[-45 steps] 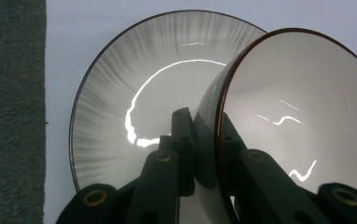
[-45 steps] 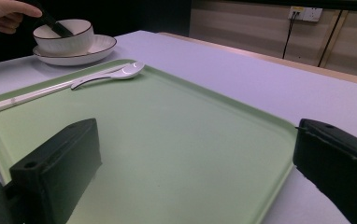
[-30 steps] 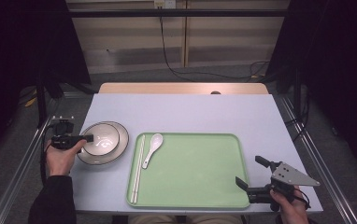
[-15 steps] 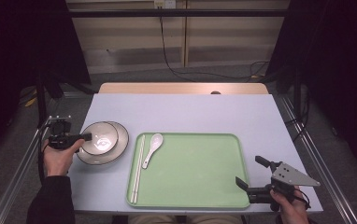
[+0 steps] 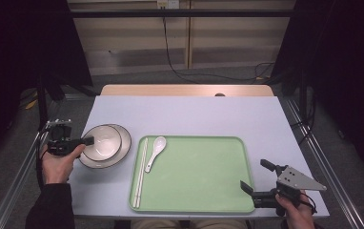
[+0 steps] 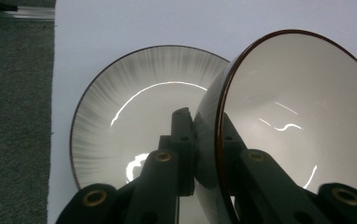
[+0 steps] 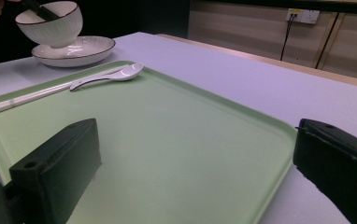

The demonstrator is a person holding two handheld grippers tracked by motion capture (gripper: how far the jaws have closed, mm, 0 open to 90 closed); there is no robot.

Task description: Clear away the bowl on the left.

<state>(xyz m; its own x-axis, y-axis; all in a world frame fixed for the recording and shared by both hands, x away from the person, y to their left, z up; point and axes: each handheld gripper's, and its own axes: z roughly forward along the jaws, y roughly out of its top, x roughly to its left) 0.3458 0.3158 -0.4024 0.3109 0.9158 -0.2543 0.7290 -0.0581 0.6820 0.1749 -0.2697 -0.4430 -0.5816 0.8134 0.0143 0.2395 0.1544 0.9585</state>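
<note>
Black jaws of our left gripper (image 6: 204,154) pinch the rim of the white bowl (image 6: 298,126), one jaw inside and one outside, and we hold it tipped just above the grey-streaked plate (image 6: 120,121) at the table's left. Our right gripper (image 5: 258,179) sits with its jaws wide apart around the near right corner of the green tray (image 5: 204,176), holding nothing. White chopsticks (image 5: 140,171) and a white spoon (image 5: 154,152) lie on the tray's left side.

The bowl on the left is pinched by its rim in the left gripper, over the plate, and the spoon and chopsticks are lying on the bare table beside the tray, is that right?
Not quite. The spoon and chopsticks lie on the green tray near its left edge, as the high view shows. The rest holds: the left gripper pinches the bowl by its rim over the plate.
</note>
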